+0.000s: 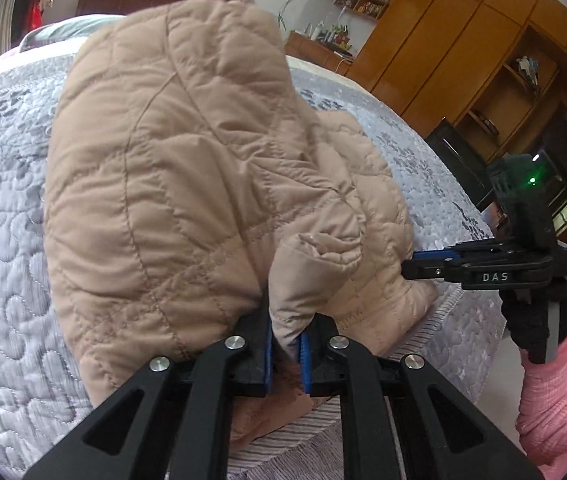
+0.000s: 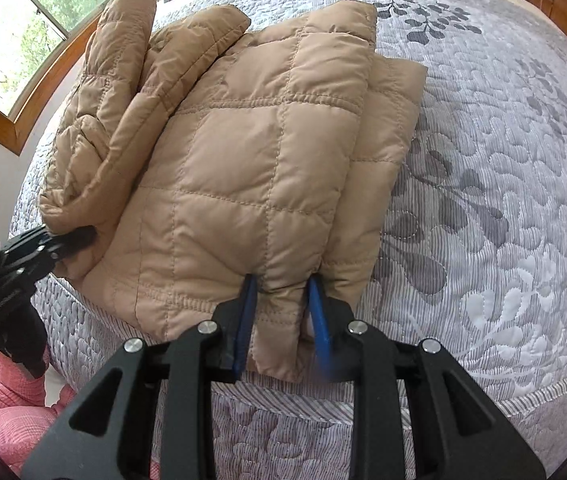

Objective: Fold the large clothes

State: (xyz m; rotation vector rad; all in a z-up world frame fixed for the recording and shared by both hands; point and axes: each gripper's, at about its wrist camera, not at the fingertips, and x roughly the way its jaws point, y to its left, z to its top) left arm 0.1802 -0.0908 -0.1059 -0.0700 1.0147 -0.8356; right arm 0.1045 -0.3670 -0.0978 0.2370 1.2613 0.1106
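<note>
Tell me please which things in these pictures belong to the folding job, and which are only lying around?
Belonging to the job:
- tan quilted padded jacket
- left gripper, shut on the jacket
- right gripper, shut on the jacket
- grey leaf-patterned quilted bedspread beneath it

Only lying around:
- wooden wall cabinets with shelves
- wooden-framed window

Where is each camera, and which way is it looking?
Left wrist: sits on the left hand-held gripper, looking along its fingers at the tan quilted jacket it pinches; a pink sleeve shows.
Right wrist: sits on the right hand-held gripper, looking down at the jacket's near edge, gripped.
Shared: jacket, grey bedspread, and each other's gripper.
</note>
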